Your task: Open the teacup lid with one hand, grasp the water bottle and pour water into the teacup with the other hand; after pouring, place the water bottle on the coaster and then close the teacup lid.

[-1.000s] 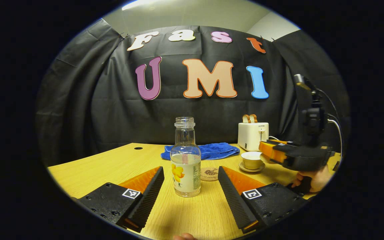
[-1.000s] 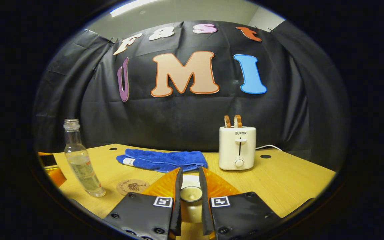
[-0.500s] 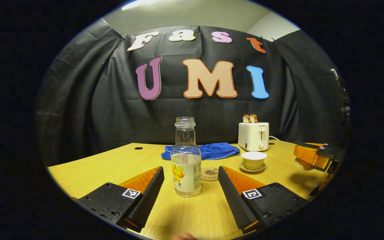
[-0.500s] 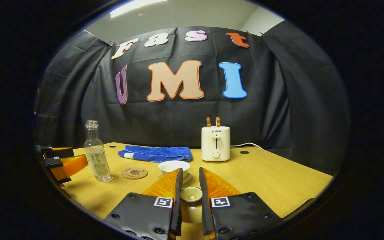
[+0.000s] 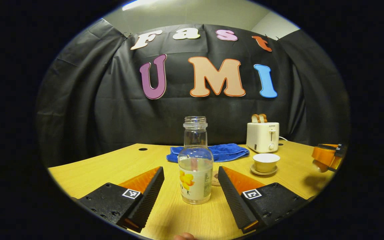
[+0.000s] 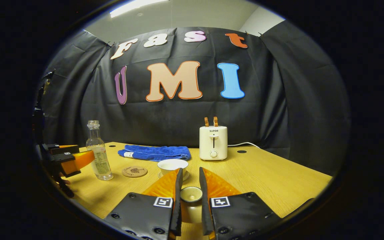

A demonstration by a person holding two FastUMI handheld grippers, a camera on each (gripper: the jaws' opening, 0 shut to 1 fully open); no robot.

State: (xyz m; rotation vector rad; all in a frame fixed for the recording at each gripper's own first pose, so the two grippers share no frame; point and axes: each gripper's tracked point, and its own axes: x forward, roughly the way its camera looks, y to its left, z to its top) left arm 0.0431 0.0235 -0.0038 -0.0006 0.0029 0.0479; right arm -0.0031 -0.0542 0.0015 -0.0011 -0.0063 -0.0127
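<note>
Our left gripper [image 5: 191,186] has its fingers spread wide either side of the water bottle [image 5: 195,168], touching neither; the bottle stands upright, capless, its long axis vertical, hiding most of the coaster [image 6: 134,171]. Our right gripper [image 6: 188,200] pinches the teacup lid [image 6: 191,196], partly hidden by its fingers, nearer us than the open teacup [image 6: 172,165] mid-desk [image 6: 278,180].

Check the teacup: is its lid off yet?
Off. The teacup sits open-topped on its saucer, while the right gripper holds the lid away from it.
</note>
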